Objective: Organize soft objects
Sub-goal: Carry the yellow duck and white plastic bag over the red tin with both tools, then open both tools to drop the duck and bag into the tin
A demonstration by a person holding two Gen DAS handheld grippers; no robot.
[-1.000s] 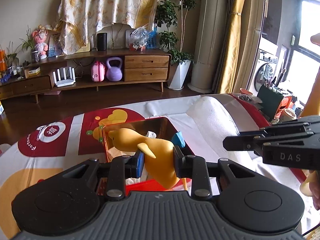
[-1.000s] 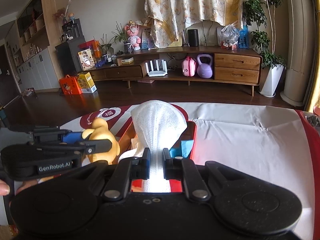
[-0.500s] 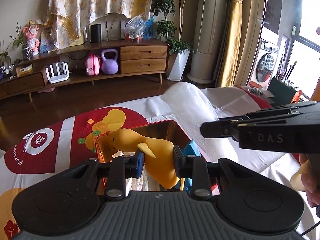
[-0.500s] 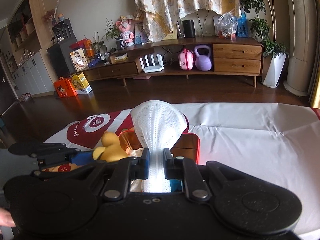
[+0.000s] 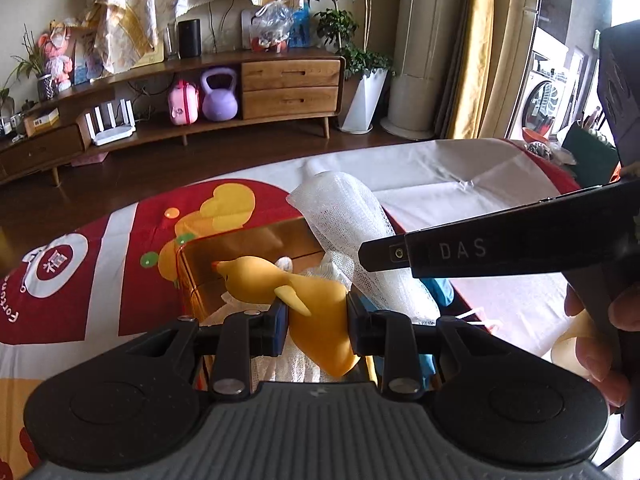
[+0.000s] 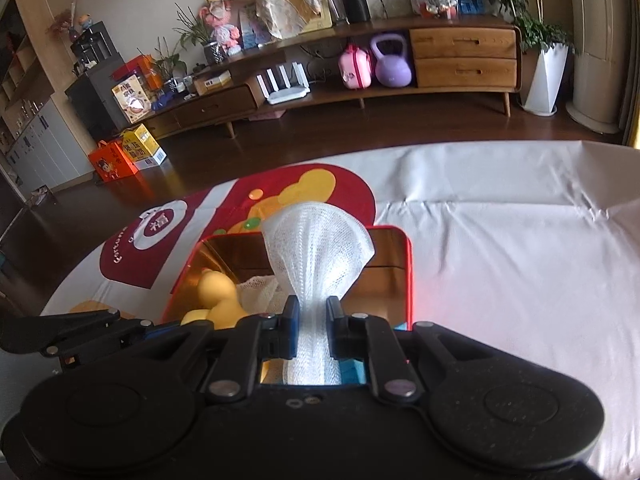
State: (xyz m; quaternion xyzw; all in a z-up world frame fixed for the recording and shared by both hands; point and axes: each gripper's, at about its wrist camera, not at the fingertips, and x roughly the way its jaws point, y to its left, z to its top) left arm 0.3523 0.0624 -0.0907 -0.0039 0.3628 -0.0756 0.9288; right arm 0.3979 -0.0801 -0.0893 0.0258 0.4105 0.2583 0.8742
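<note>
While the left gripper [image 5: 316, 316] is clamped on a yellow rubber duck [image 5: 304, 300], its blue pads press the duck's body from both sides, with the head and beak pointing away from the camera and a small wing sticking out on the left flank. The duck sits low over the open red tin box [image 5: 192, 276], over the box's left half; head is just in front of the gold inner wall. Whether the duck touches the contents below, can't tell.

Right gripper [image 6: 313, 326] is clenched on a white mesh cloth [image 6: 316, 248]. Pads pinch it into a narrow neck, and the cloth fans out wide above the fingers. Its tail hangs down behind the pads toward the box interior. In the left wrist view that same cloth stands just right of the duck, with the right gripper's black finger marked "DAS" crossing in front of it.

Box interior: more white mesh fabric [image 6: 260, 292] bunched at the bottom, plus a blue item [image 5: 440, 292] at the right side, mostly hidden. Inner walls are mirror-like gold; rim is red.

The box sits on a table cover [image 6: 500, 248], white on the right, red with a yellow cartoon print and a round emblem on the left. A hand [image 5: 600, 320] grips the right tool's handle at the frame edge.

Beyond: dark wood floor, long wooden sideboard [image 6: 460, 56] with a purple kettlebell [image 6: 390, 62].
</note>
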